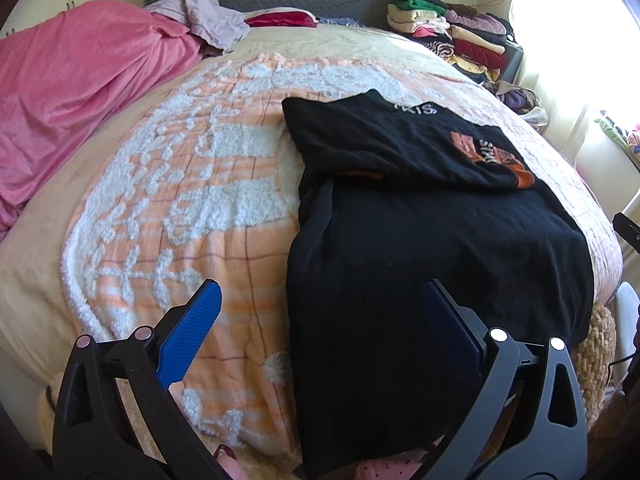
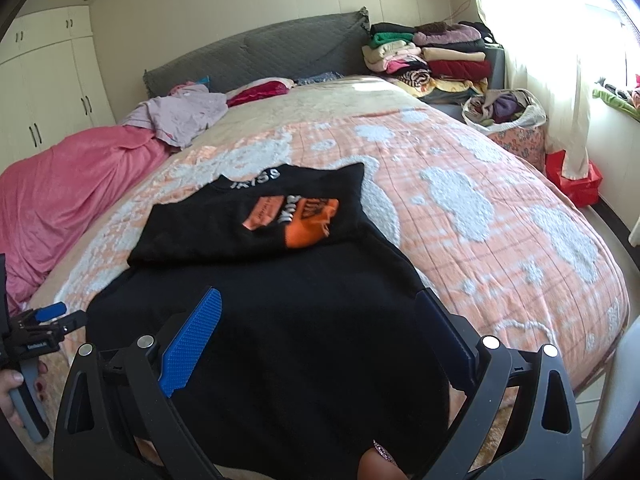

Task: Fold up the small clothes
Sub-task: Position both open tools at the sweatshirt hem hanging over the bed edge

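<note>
A black T-shirt [image 1: 420, 248] with an orange print [image 1: 492, 156] lies on the bed, its far part folded back over the near part. It also shows in the right wrist view [image 2: 280, 300], with the print [image 2: 296, 220] face up. My left gripper [image 1: 320, 300] is open and empty above the shirt's near left edge. My right gripper [image 2: 318, 308] is open and empty over the shirt's near half. The left gripper [image 2: 50, 314] shows at the left edge of the right wrist view.
The bed has an orange and white fleecy blanket [image 1: 192, 208]. A pink sheet [image 1: 80, 88] and a lilac garment [image 1: 208, 20] lie at the far left. Stacks of folded clothes [image 2: 432, 60] stand at the head right, a bag of clothes [image 2: 504, 110] beside the bed.
</note>
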